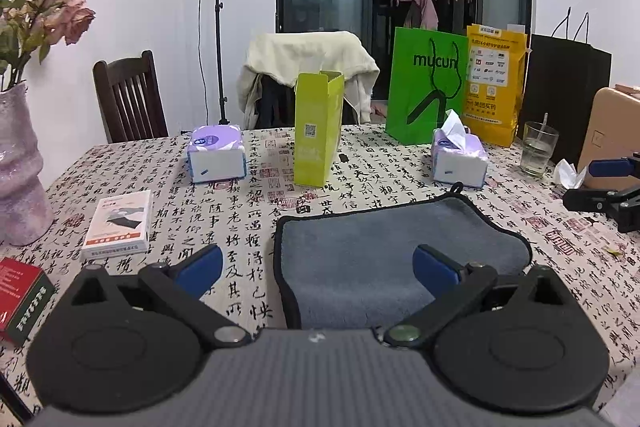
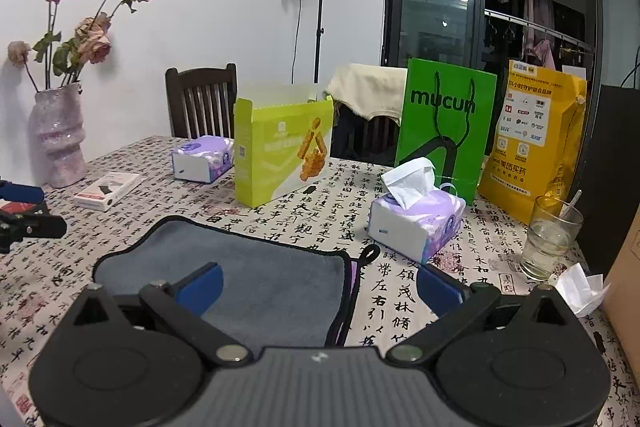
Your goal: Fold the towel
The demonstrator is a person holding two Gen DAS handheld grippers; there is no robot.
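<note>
A grey towel (image 1: pixel 384 255) with a black hem lies folded flat on the calligraphy-print tablecloth; it also shows in the right wrist view (image 2: pixel 264 283). My left gripper (image 1: pixel 318 269) is open and empty, its right blue pad over the towel's near part and its left pad over the cloth. My right gripper (image 2: pixel 320 285) is open and empty, straddling the towel's right edge, where a purple underside and a black loop (image 2: pixel 370 253) show. The right gripper also shows at the left wrist view's right edge (image 1: pixel 608 187).
On the table stand a lime box (image 1: pixel 318 131), two purple tissue packs (image 1: pixel 216 153) (image 1: pixel 460 157), a green bag (image 1: pixel 426 87), a yellow bag (image 1: pixel 494 83), a glass (image 2: pixel 550 237), a pink vase (image 2: pixel 60 135), a white box (image 1: pixel 118 225) and a red box (image 1: pixel 22 293).
</note>
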